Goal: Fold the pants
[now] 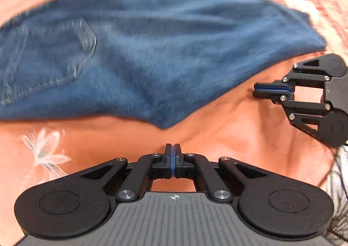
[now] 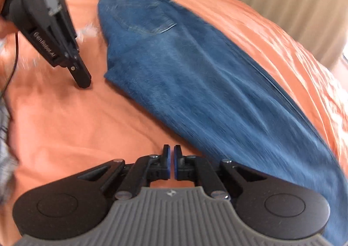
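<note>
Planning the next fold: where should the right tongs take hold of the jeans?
Grip the jeans at the hem end, the edge nearest the right tongs, coming in low from the open orange bedspread side. They lie flat, folded leg on leg, so both layers can probably be pinched there.
</note>
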`<act>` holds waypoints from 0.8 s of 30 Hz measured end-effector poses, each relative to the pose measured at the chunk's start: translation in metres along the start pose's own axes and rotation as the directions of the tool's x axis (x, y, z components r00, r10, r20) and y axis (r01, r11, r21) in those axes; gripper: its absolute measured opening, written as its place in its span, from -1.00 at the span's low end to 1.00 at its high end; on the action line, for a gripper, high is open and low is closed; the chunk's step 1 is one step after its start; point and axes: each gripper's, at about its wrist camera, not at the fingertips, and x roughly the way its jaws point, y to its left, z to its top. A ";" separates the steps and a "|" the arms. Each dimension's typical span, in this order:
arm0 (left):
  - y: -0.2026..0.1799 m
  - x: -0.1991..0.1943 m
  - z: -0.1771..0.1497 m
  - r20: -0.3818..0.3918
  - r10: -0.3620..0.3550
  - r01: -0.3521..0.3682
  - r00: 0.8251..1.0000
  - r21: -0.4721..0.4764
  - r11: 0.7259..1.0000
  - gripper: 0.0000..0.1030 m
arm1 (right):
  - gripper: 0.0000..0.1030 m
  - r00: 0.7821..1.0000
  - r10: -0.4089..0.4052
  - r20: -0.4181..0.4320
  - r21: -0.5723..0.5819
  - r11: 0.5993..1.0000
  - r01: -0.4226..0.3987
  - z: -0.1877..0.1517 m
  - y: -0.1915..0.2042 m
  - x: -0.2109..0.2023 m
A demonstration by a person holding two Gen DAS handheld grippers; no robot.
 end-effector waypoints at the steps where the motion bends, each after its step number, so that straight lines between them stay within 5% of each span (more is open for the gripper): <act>1: 0.000 -0.009 0.002 0.026 -0.005 0.005 1.000 0.004 1.000 -0.99 | -1.00 1.000 0.007 0.013 0.043 0.999 -0.007 -0.001 -0.008 -0.010; 4: 0.000 -0.028 0.017 0.113 -0.001 0.000 0.994 0.010 1.000 -0.94 | -0.92 0.999 -0.027 0.034 0.155 0.988 0.021 -0.002 -0.031 -0.028; 7: 0.002 -0.030 0.038 0.175 0.036 -0.032 0.984 -0.026 0.999 -0.90 | -0.62 0.992 -0.122 0.035 0.265 0.958 0.108 0.002 -0.059 -0.026; 12: 0.016 -0.011 0.073 0.245 0.113 -0.091 0.963 -0.101 0.991 -0.90 | -0.60 0.983 -0.185 0.002 0.424 0.890 0.166 0.004 -0.105 -0.006; 24: 0.085 0.068 0.153 0.225 0.172 -0.111 0.959 -0.261 0.959 -0.89 | -0.61 0.977 -0.203 -0.066 0.532 0.821 0.206 0.028 -0.202 0.087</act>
